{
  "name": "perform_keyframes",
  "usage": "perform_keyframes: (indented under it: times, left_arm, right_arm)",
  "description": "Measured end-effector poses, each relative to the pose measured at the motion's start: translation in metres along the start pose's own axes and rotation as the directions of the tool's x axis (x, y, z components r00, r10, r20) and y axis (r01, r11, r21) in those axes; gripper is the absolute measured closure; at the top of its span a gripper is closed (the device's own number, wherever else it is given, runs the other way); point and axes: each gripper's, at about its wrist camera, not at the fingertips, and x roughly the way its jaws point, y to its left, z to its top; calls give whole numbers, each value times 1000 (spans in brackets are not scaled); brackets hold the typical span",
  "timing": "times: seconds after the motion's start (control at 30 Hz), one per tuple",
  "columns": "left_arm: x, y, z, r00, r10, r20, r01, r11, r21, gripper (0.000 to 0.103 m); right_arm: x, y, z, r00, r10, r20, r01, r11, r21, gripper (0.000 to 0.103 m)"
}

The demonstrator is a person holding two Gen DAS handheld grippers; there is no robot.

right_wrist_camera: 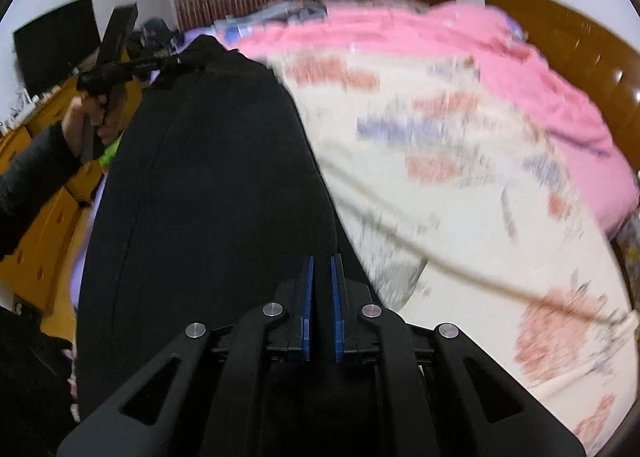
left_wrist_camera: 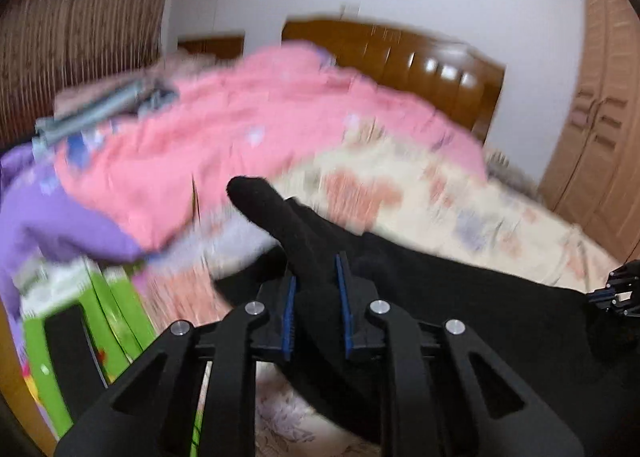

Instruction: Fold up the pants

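The black pants [right_wrist_camera: 208, 185] hang stretched between my two grippers above the bed. My left gripper [left_wrist_camera: 316, 273] is shut on one end of the pants [left_wrist_camera: 460, 297], with a tongue of black cloth sticking out past the pads. My right gripper [right_wrist_camera: 321, 269] is shut on the other end of the pants. In the right wrist view the left gripper [right_wrist_camera: 168, 61] shows at the far end of the cloth, held by a hand. In the left wrist view the right gripper [left_wrist_camera: 616, 289] shows at the right edge.
The bed has a cream floral sheet [right_wrist_camera: 460, 161] and a heaped pink quilt [left_wrist_camera: 240, 129] near the wooden headboard [left_wrist_camera: 400, 57]. A purple cloth [left_wrist_camera: 48, 213] and a green box [left_wrist_camera: 112, 317] lie at the left. A wardrobe [left_wrist_camera: 600, 117] stands right, a dresser [right_wrist_camera: 36, 217] left.
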Motion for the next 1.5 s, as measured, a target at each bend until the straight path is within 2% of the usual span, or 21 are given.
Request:
perform_keyframes:
  times: [0.1, 0.17, 0.23, 0.33, 0.37, 0.4, 0.43, 0.5, 0.57, 0.63, 0.7, 0.77, 0.83, 0.87, 0.97, 1.13, 1.2, 1.3, 1.4, 1.47, 1.5]
  left_arm:
    - [18, 6, -13, 999, 16, -31, -16, 1000, 7, 79]
    - [14, 18, -13, 1000, 8, -28, -9, 999, -35, 61]
    - [7, 24, -11, 1000, 20, -21, -21, 998, -52, 45]
    - [-1, 32, -11, 999, -45, -10, 44, 993, -106, 23]
    - [-4, 35, -10, 999, -34, 3, 34, 991, -131, 19]
    - [-11, 39, -9, 999, 15, 32, -9, 987, -163, 18]
    - [-21, 41, -8, 996, 51, 69, -36, 979, -202, 18]
    - [-41, 37, -8, 988, 88, 128, -53, 964, -261, 18]
    - [-61, 14, -5, 984, 19, 175, 19, 977, -210, 9]
    - [-66, -23, -2, 987, -44, 153, 58, 994, -89, 5]
    - [-62, -70, -4, 989, -101, 104, 93, 993, 74, 3]
    - [-49, -111, -10, 987, -154, 45, 143, 971, 194, 2]
    - [-32, -147, -15, 978, -208, -8, 202, 941, 272, 2]
    - [-20, -167, -17, 972, -230, -49, 234, 924, 303, 2]
    - [12, -210, -27, 961, -231, -154, 273, 888, 369, 2]
    - [47, -242, -40, 942, -237, -238, 314, 870, 380, 2]
    - [57, -251, -44, 963, -143, -227, 231, 873, 430, 2]
    - [60, -243, -45, 968, -125, -217, 204, 895, 396, 2]
    - [48, -225, -37, 974, -167, -156, 210, 925, 318, 2]
    - [42, -213, -31, 978, -172, -116, 197, 945, 262, 2]
    - [38, -208, -29, 982, -161, -97, 181, 954, 241, 2]
  right_arm:
    - [8, -7, -3, 1000, 13, 6, -13, 998, 59, 92]
    - [4, -11, -2, 1000, 2, -3, -2, 996, 87, 82]
    - [-1, -10, -2, 1000, -13, 0, 13, 996, 84, 80]
    - [-11, -9, -1, 999, -12, 49, 6, 993, 117, 77]
    - [-15, -9, 1, 998, -2, 69, -7, 991, 130, 76]
    - [-19, -7, 3, 996, 4, 88, -16, 991, 136, 67]
    - [-23, -4, 4, 996, -4, 94, -10, 990, 140, 47]
    - [-38, 2, 2, 991, -36, 126, 17, 989, 144, 34]
    - [-51, 5, -4, 986, -68, 151, 46, 988, 149, 34]
    - [-62, 4, -19, 980, -150, 133, 125, 976, 176, 34]
    - [-70, 0, -41, 978, -184, 97, 163, 968, 192, 34]
    - [-74, -8, -62, 977, -210, 44, 196, 957, 212, 37]
    - [-77, -14, -71, 976, -219, 5, 213, 952, 221, 49]
    - [-80, -16, -74, 972, -237, -9, 233, 950, 208, 49]
    - [-81, -23, -73, 972, -234, -7, 231, 955, 188, 50]
    - [-55, -38, -49, 991, -132, 2, 130, 979, 160, 53]
    - [-41, -35, -34, 997, -82, 14, 79, 987, 138, 54]
    - [-17, -14, -15, 1000, -19, 20, 18, 998, 59, 54]
    - [9, -12, -10, 991, -119, -54, 121, 992, 32, 56]
    - [7, -30, -10, 995, -101, -15, 102, 986, 130, 55]
    - [-1, -35, -9, 990, -142, 15, 137, 976, 171, 55]
